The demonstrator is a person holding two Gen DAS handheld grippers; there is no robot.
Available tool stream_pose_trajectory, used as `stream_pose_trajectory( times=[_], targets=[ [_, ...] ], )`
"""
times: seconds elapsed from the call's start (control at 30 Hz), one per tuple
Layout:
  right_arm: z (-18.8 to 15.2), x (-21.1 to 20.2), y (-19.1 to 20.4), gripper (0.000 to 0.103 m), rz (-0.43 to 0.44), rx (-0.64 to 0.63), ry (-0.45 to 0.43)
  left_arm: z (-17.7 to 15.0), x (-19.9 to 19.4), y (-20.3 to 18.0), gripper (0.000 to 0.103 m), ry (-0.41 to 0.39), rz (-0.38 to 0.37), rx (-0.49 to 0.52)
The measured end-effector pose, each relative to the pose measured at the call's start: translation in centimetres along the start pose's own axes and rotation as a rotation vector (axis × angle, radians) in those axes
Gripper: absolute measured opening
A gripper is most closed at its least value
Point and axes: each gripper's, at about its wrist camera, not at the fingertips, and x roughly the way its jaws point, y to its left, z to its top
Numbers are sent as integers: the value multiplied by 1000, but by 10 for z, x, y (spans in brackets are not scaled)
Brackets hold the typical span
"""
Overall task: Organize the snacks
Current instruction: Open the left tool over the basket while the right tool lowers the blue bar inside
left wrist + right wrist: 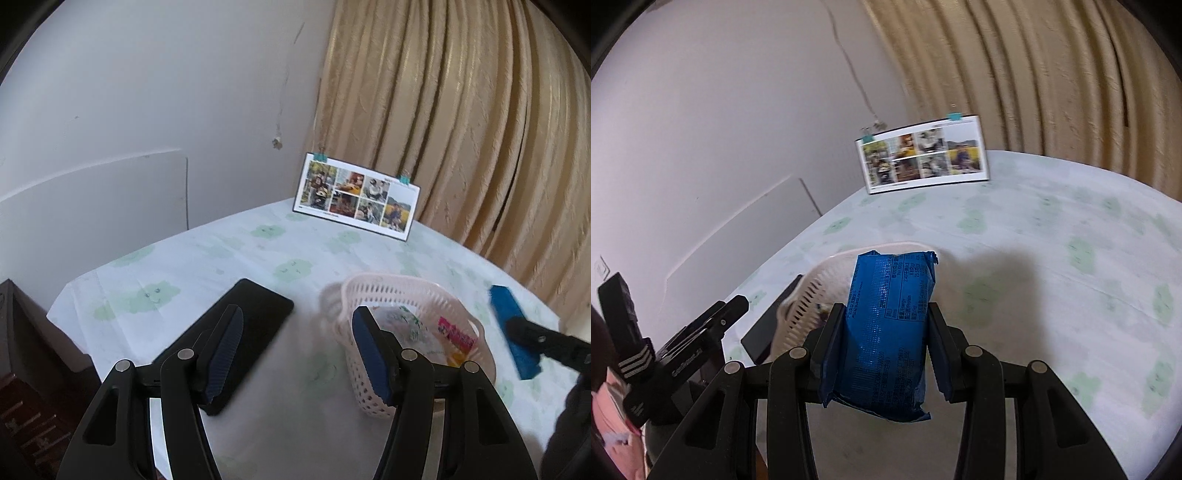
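Worktop (229,258) under a white cloth with pale green cloud prints, set against a white wall (129,92) and a beige pleated curtain (461,110). Photo card (356,195) stands upright at the far edge, two teal clips on its top edge. Pale pink mesh basket (373,291) sits on the cloth near the middle; inside it a clear-white wrapped snack (406,323) and a pink-yellow packet (456,338) (print too blurred to read). Black phone (258,314) lies flat just left of the basket, partly behind the left fingers.

Left hand-held gripper (297,350) hangs above the cloth, jaws spread wide, nothing between them, its right finger in front of the basket's near rim.

Right hand-held gripper (886,336) is clamped on a blue snack pack (890,332), squeezing its middle from both sides; the pack stands lengthwise along the fingers, lifted off the cloth, with the basket just behind and to its left in the right wrist view.
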Motion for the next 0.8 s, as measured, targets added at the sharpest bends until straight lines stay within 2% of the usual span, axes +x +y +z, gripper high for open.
stream_pose_trajectory(
  times=[0.47, 0.6, 0.8],
  targets=[
    [1, 57, 42, 42, -2, -97, 70, 3, -2, 2, 65, 4, -18, 0],
    [-1, 58, 35, 45, 0, -71, 67, 2, -2, 1, 70, 7, -21, -2],
    [-2, 42, 24, 45, -4, -47, 35, 2, -2, -1, 70, 7, -22, 0]
  ],
)
